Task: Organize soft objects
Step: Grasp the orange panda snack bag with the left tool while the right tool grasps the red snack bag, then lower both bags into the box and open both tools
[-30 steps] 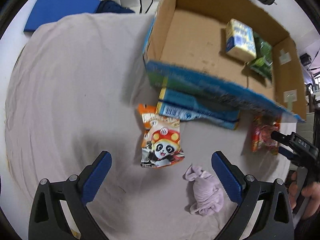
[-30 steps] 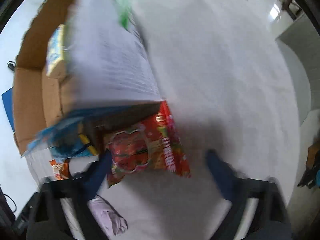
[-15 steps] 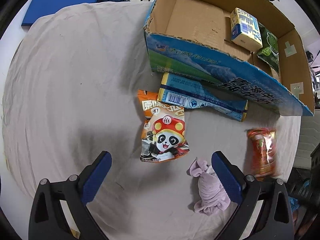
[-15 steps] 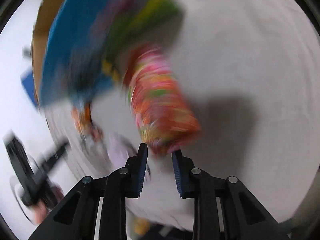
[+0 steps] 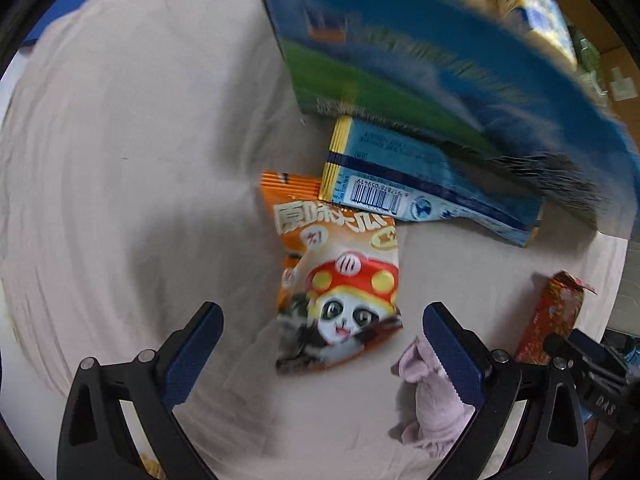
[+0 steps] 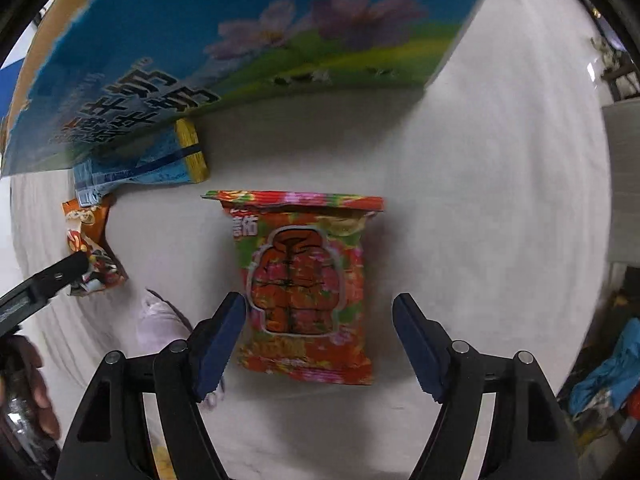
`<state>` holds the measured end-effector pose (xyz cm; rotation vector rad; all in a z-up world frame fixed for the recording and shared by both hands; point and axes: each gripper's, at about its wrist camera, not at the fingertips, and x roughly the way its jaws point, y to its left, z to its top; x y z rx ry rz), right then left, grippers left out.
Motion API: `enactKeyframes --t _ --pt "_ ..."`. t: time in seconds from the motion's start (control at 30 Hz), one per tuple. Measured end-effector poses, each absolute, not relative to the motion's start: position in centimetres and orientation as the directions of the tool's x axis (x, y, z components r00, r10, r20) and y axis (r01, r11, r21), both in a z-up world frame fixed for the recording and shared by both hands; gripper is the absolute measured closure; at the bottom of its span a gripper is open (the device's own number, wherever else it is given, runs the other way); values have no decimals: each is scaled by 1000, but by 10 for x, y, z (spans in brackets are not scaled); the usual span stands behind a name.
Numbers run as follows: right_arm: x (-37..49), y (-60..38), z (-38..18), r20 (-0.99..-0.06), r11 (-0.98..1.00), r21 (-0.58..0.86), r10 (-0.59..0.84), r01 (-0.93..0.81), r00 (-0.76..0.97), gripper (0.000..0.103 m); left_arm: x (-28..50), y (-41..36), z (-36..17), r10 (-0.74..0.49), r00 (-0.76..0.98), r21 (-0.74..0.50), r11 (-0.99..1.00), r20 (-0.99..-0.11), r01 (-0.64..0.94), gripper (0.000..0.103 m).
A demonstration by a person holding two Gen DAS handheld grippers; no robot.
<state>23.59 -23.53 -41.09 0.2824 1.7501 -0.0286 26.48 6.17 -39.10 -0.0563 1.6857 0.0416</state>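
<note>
My left gripper [image 5: 322, 344] is open above the orange panda snack bag [image 5: 340, 288], which lies flat on the cloth between the fingers. A crumpled lilac cloth [image 5: 430, 396] lies by the right finger. My right gripper [image 6: 318, 336] is open around the near end of the red floral snack bag [image 6: 306, 280], which lies flat; this bag shows at the right in the left wrist view [image 5: 554, 320]. A blue packet [image 5: 424, 188] lies against the cardboard box [image 5: 420, 64]. The panda bag [image 6: 90, 252] and blue packet [image 6: 144, 168] also show in the right wrist view.
The box holds a yellow-blue carton [image 5: 536, 24] and a green packet [image 5: 590, 60]. A pale cloth [image 5: 120, 160] covers the table. The box's blue printed wall [image 6: 240, 40] stands just beyond the red bag. The table edge falls away at the right [image 6: 600, 240].
My right gripper has opened from nearly shut and now straddles the red bag. My left gripper has moved closer to the panda bag and the box.
</note>
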Motion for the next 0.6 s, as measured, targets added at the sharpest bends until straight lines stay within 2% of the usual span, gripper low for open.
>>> enactKeyframes --t 0.07,0.1,0.13,0.17,0.23,0.3,0.33,0.37,0.6 --pt "236 -238 -414 -966 963 150 191 222 -176 25 273 63 -403 -26 -133 -16 997 -991 -76 1" --pt "236 -239 -417 -963 959 155 200 236 -180 25 277 59 -408 -29 -133 -18 996 -991 -82 4" --pt "235 -240 -418 -961 954 162 211 251 -180 25 280 60 -410 -31 -123 -21 996 -992 -86 14" --pt "237 -239 -421 -959 952 165 216 259 -183 25 284 59 -411 -33 -115 -23 996 -993 -87 19" --pt "236 -241 -425 -958 947 165 221 274 -184 27 287 60 -414 -44 -109 -34 995 -993 -91 39" --pt "238 -231 -432 -960 951 146 202 273 -192 36 289 60 -417 -48 -115 -38 996 -992 -86 48" --pt "241 -225 -436 -963 955 129 184 268 -194 44 289 60 -418 -43 -116 -34 996 -992 -80 48" --pt "245 -217 -440 -964 956 129 183 262 -194 47 287 60 -417 -40 -121 -32 997 -992 -73 48" --pt "233 -210 -438 -964 966 132 177 221 -197 52 261 58 -416 -16 -128 -11 999 -992 -37 49"
